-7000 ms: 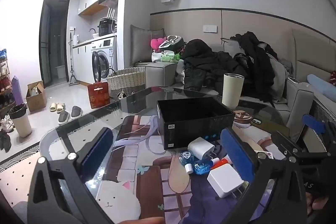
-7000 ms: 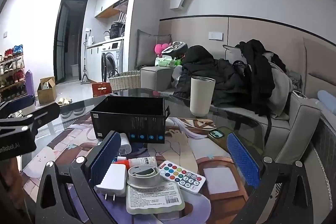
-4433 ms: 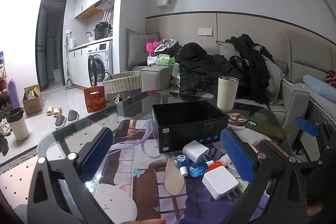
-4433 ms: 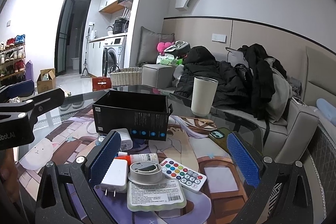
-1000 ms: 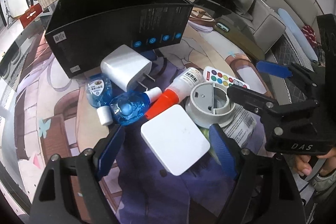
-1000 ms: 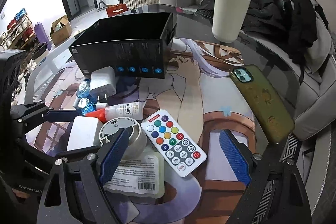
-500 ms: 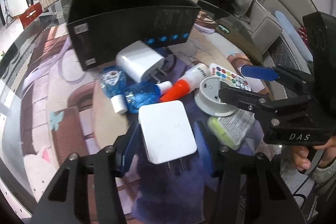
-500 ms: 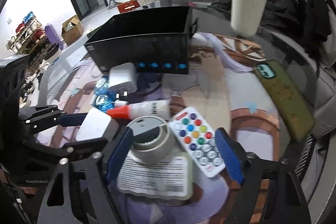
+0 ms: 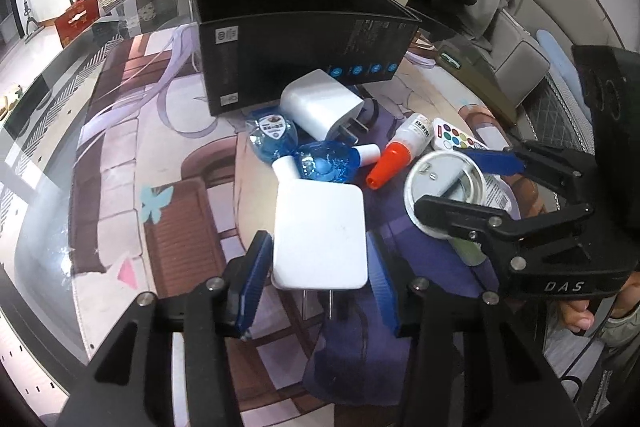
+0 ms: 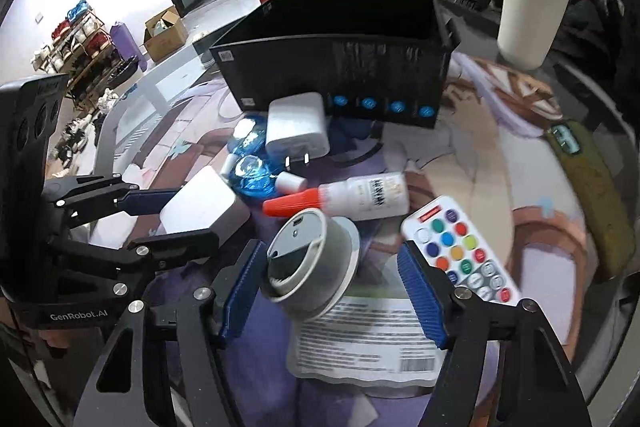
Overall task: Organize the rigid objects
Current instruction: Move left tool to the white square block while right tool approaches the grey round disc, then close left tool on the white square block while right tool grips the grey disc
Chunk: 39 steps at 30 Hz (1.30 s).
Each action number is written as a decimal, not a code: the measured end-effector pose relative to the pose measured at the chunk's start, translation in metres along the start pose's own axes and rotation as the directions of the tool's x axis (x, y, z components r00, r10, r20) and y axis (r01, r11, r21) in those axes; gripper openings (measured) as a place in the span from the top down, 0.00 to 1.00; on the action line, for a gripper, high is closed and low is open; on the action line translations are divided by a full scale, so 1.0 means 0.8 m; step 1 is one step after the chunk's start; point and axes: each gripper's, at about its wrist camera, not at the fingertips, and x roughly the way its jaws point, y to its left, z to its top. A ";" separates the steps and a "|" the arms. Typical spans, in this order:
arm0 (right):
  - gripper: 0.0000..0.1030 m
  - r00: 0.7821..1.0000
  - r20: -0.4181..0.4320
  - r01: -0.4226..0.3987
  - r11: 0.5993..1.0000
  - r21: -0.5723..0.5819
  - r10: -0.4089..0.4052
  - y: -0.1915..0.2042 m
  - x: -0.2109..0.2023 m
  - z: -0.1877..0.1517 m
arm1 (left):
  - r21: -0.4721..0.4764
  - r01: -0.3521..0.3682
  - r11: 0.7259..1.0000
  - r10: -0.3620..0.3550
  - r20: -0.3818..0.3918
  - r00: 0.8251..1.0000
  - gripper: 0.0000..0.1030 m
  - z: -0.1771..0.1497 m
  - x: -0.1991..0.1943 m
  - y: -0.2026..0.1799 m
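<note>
A flat white charger [image 9: 320, 235] lies on the mat between the fingers of my left gripper [image 9: 318, 283], whose blue pads sit close to both its sides; the charger also shows in the right wrist view [image 10: 202, 205]. A grey round device [image 10: 308, 259] lies between the fingers of my right gripper [image 10: 332, 291], which is open around it; it also shows in the left wrist view [image 9: 444, 187]. An open black box [image 9: 296, 39] stands behind the pile. A second white charger [image 9: 320, 105], blue bottles [image 9: 324, 167], a glue bottle [image 10: 356, 199] and a remote [image 10: 460, 247] lie by it.
A cream tumbler [image 10: 530, 23] stands behind the box on the right. A phone in a green case [image 10: 588, 187] lies at the right edge of the glass table. A labelled packet [image 10: 368, 343] lies under the grey device. A sofa with dark clothes is behind.
Both grippers have dropped from above the table onto the pile. The left fingers have narrowed around the flat white charger. The right gripper has moved over the grey round device.
</note>
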 end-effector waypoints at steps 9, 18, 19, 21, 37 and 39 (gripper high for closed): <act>0.56 0.998 -0.023 -0.062 0.998 -0.016 0.062 0.014 0.007 0.001 | 0.005 -0.005 1.000 0.005 0.000 1.000 0.54 -0.001 0.000 -0.002; 0.83 0.999 -0.020 -0.036 0.996 -0.083 0.034 0.036 0.013 -0.007 | 0.021 -0.037 0.999 0.037 0.002 0.999 0.49 -0.003 0.000 -0.005; 0.83 0.999 -0.018 -0.035 0.996 -0.084 0.033 0.036 0.013 -0.007 | 0.024 -0.043 0.999 0.043 0.002 0.999 0.49 -0.003 0.000 -0.006; 0.83 1.000 -0.013 -0.028 0.996 -0.086 0.028 0.037 0.012 -0.008 | 0.032 -0.057 0.998 0.057 0.001 0.998 0.49 -0.002 0.002 -0.008; 0.83 1.000 0.012 0.014 0.991 -0.132 -0.013 0.041 0.007 -0.016 | 0.120 -0.212 0.970 0.210 0.032 0.977 0.50 -0.001 0.012 -0.028; 0.83 1.000 0.014 0.017 0.991 -0.135 -0.015 0.041 0.007 -0.017 | 0.103 -0.185 0.977 0.184 0.027 0.983 0.58 0.001 0.011 -0.024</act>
